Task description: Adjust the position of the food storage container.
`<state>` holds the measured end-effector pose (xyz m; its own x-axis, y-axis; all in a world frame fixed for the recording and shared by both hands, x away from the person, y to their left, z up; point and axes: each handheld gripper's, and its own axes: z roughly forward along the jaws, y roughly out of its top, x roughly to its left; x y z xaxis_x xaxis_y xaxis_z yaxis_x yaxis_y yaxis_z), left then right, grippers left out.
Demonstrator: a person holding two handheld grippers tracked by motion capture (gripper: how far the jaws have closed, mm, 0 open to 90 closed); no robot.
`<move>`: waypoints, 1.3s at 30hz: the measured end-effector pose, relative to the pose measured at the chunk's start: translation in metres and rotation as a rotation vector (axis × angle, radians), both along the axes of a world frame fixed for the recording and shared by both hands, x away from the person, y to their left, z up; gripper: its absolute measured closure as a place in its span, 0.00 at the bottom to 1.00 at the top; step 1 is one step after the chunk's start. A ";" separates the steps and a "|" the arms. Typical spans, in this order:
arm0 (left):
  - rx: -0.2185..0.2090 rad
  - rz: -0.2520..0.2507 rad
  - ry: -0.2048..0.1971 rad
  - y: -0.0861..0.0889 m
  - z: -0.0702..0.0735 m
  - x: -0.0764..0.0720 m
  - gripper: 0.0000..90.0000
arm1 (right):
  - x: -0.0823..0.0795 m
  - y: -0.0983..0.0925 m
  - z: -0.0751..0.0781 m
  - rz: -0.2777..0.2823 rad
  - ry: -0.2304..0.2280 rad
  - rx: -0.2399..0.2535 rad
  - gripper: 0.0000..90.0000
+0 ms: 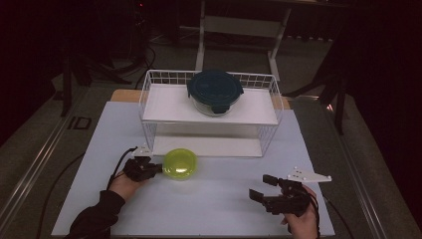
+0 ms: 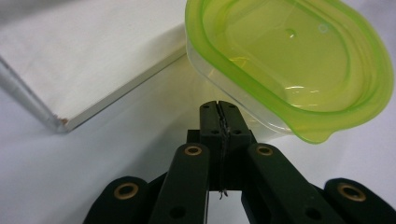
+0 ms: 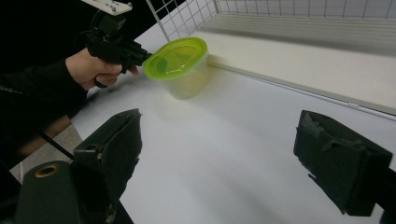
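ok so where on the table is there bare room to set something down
The widest bare patch of the white table lies between the left gripper and the right gripper, in front of the wire rack. The strips left and right of the rack are free too. It is crowded at the green-lidded container, close against the rack's lower shelf, with the left gripper beside it.

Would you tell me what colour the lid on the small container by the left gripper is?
Translucent lime green lid, clearest in the left gripper view.

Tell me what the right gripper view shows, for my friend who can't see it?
A green-lidded clear container stands on a white table, the left gripper shut at its lid rim. The right gripper is open in front, near a white wire rack.
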<state>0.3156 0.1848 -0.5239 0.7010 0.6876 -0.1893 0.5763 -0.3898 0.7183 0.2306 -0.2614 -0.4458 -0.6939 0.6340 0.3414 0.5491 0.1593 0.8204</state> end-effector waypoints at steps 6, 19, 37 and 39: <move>0.002 -0.028 0.004 -0.019 0.000 0.005 0.99 | 0.000 -0.001 0.000 0.001 -0.001 0.001 0.16; 0.012 -0.076 0.007 -0.056 -0.004 0.011 0.99 | -0.001 -0.002 -0.001 0.000 0.003 0.008 0.16; -0.002 -0.096 0.016 -0.082 -0.003 0.018 0.99 | 0.000 -0.001 -0.002 0.006 0.008 0.006 0.16; 0.004 -0.103 0.018 -0.082 -0.004 0.018 0.99 | 0.000 0.000 -0.002 0.007 0.008 0.005 0.16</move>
